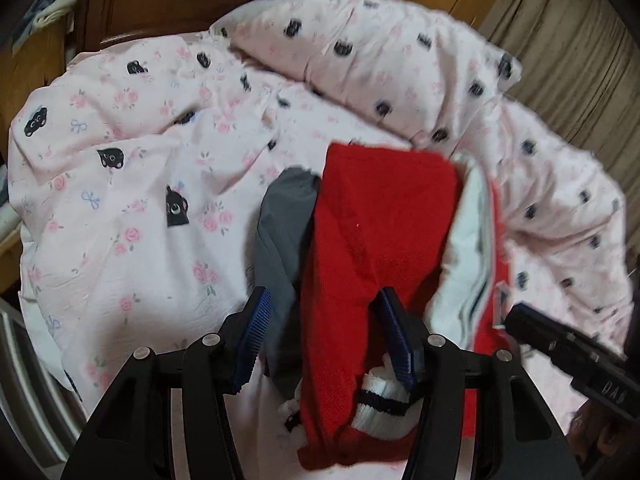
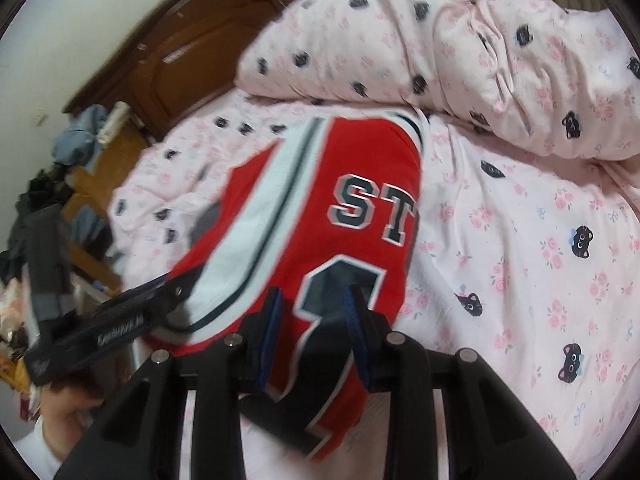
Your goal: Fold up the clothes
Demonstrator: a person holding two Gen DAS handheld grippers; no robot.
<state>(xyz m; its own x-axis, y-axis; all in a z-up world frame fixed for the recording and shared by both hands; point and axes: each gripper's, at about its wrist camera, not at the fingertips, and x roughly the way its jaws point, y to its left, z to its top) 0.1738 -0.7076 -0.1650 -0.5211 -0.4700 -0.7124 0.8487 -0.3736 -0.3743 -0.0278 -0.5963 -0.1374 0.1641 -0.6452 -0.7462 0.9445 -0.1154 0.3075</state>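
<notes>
My left gripper [image 1: 320, 336] points steeply down at the bed, its blue ribbed pads standing apart. The red jersey [image 1: 380, 232] runs between them: a long folded band of knit cloth, its long axis leading away from me toward the bedding. The right pad lies against the red cloth, the left pad is clear of it, with a grey fold [image 1: 284, 232] of the garment in the gap. I cannot tell whether the pads press. A white ribbed cuff with dark stripes [image 1: 380, 400] bunches just under the right pad.

The jersey hangs over the pink quilt [image 1: 120, 208], soft cotton printed with roses, bows and black cat faces, rumpled into ridges. A dark wooden headboard [image 1: 160, 0] curves behind.

From my right wrist view, the jersey [image 2: 280, 220] shows its front: red, with a broad white stripe edged in dark piping and block letters "ST" above a dark numeral. It lies tilted, its top toward the pillow [image 2: 400, 40]. My right gripper [image 2: 314, 320] also angles downward, pads clamped on the lower edge at the numeral. At its left, my left gripper [image 2: 120, 320] reaches in, and a hand [image 2: 68, 412] shows below it.
</notes>
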